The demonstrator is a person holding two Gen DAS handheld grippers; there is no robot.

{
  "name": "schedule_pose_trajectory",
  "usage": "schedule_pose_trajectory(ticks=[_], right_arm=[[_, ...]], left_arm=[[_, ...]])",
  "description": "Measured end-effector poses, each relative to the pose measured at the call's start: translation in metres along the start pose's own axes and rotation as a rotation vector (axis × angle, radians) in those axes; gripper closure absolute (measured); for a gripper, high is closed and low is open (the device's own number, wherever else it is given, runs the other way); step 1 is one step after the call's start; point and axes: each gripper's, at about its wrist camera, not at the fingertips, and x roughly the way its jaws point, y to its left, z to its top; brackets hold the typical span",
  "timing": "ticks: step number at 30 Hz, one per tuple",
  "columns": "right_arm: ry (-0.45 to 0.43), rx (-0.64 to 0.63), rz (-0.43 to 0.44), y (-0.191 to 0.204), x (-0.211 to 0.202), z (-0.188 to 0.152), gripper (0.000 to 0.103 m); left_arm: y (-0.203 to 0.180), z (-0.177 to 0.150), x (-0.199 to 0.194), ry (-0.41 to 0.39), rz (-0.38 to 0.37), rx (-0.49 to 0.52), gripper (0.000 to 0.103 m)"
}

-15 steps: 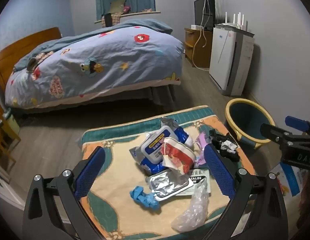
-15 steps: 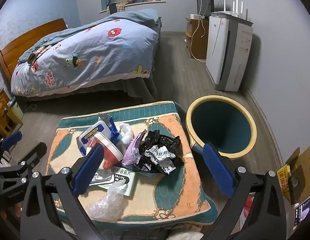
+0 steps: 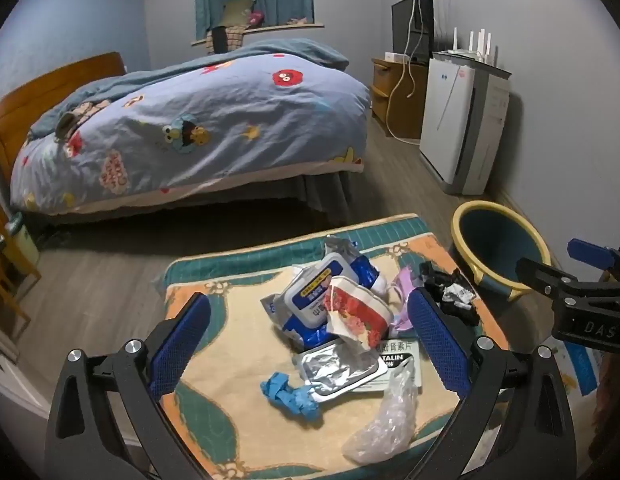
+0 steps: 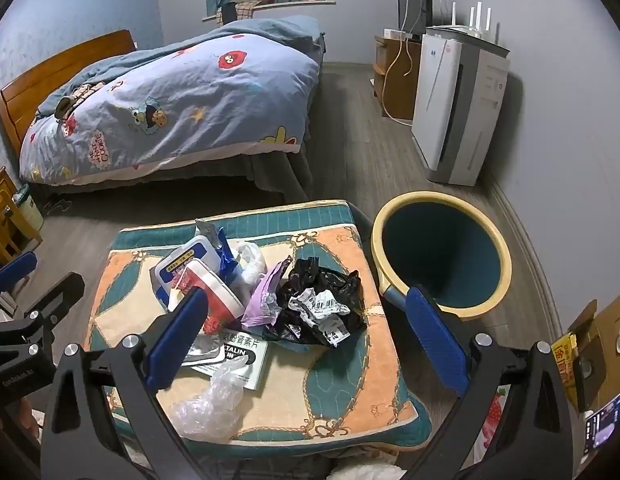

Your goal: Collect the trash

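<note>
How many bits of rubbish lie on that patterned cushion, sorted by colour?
Blue crumpled glove: 1
Blue-and-white wipes packs: 1
Red-and-white tub: 1
Silver foil tray: 1
Clear plastic bag: 1
Purple wrapper: 1
Black crumpled bag: 1
White leaflet: 1
Total: 8

Readable text:
- "TALIN" plus Chinese characters on the white leaflet (image 4: 246, 356), lower centre of the right wrist view.
- "DAS" on the right gripper (image 3: 597, 328) body, right edge of the left wrist view.
- "COOKIE" on the duvet (image 4: 100, 156) print, left.
- Barcode on the crumpled wrapper (image 4: 321, 308), digits unreadable.
</note>
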Motion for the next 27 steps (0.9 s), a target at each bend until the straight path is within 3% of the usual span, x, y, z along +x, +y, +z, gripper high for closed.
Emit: schedule_pose_trajectory(ticks=[27], right_arm=[[-0.001,-0.005,-0.002,0.0057,-0.0009,-0.0022,0.006]], left_arm=[[0.0082,-0.0025,0.004,0.0,-0.003,-0.004,0.005]])
